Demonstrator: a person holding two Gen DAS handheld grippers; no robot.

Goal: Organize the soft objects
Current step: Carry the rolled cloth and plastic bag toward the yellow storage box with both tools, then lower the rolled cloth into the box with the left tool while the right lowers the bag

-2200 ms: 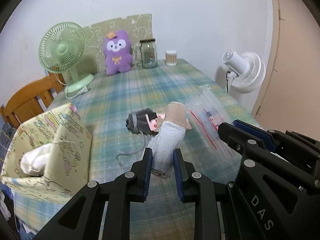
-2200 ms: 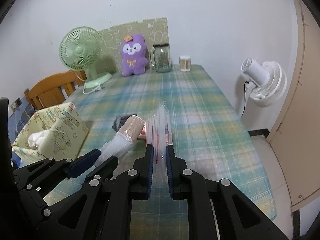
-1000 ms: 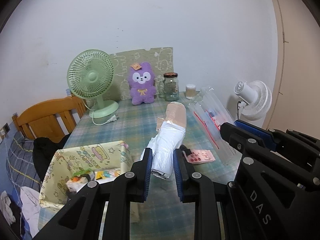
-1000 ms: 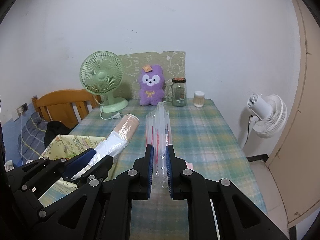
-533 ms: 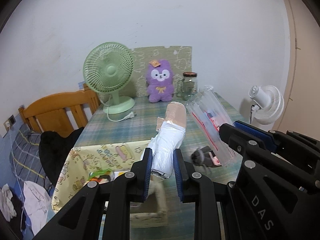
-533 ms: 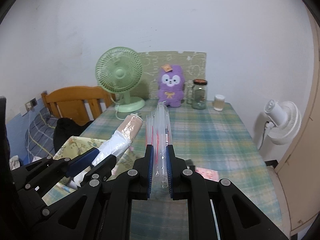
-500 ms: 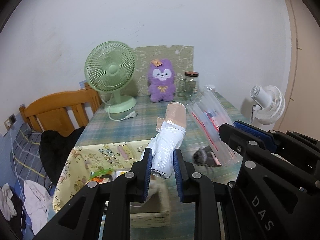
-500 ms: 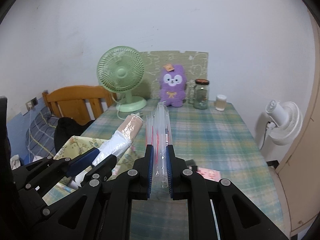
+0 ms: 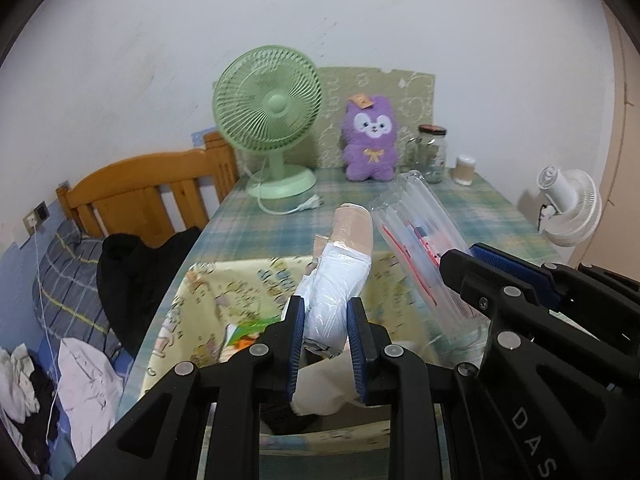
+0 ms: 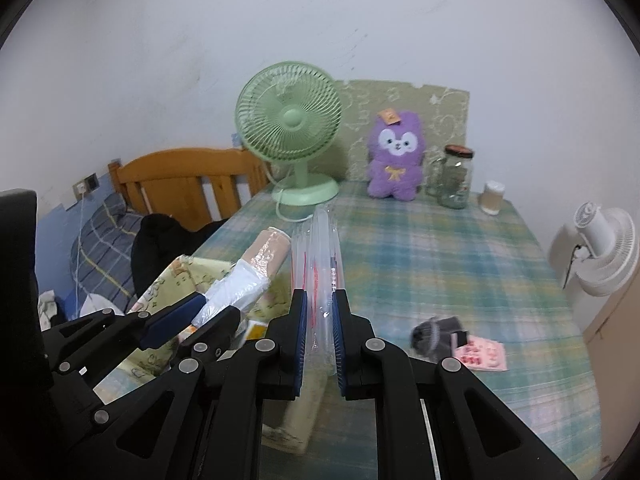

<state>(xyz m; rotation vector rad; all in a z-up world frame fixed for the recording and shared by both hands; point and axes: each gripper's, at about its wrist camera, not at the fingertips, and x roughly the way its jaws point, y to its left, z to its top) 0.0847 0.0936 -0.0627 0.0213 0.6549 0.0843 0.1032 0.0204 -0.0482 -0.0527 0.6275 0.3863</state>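
My left gripper (image 9: pixel 325 312) is shut on a roll wrapped in white plastic (image 9: pixel 340 280) with a tan end. It hangs over the open yellow patterned fabric box (image 9: pixel 224 284), which holds cloth and small packets. My right gripper (image 10: pixel 319 308) is shut on a stack of clear zip bags (image 10: pixel 320 256) with red seals, beside the box's right side (image 10: pixel 176 280). The same roll (image 10: pixel 256 268) shows in the left gripper (image 10: pixel 188 312) at the right wrist view's left. A dark pouch (image 10: pixel 436 332) and a pink sticker sheet (image 10: pixel 482 354) lie on the plaid table.
A green desk fan (image 9: pixel 268 120), a purple plush (image 9: pixel 370 140), a glass jar (image 9: pixel 430 152) and a small cup (image 9: pixel 464 168) line the table's far edge. A white fan (image 10: pixel 600 248) stands right of the table. A wooden bed frame (image 9: pixel 152 192) with dark clothes lies left.
Both grippers have moved left, carrying the roll and the bags, and now hang at the yellow box. The pouch and sticker sheet have slid to the right of the right wrist view.
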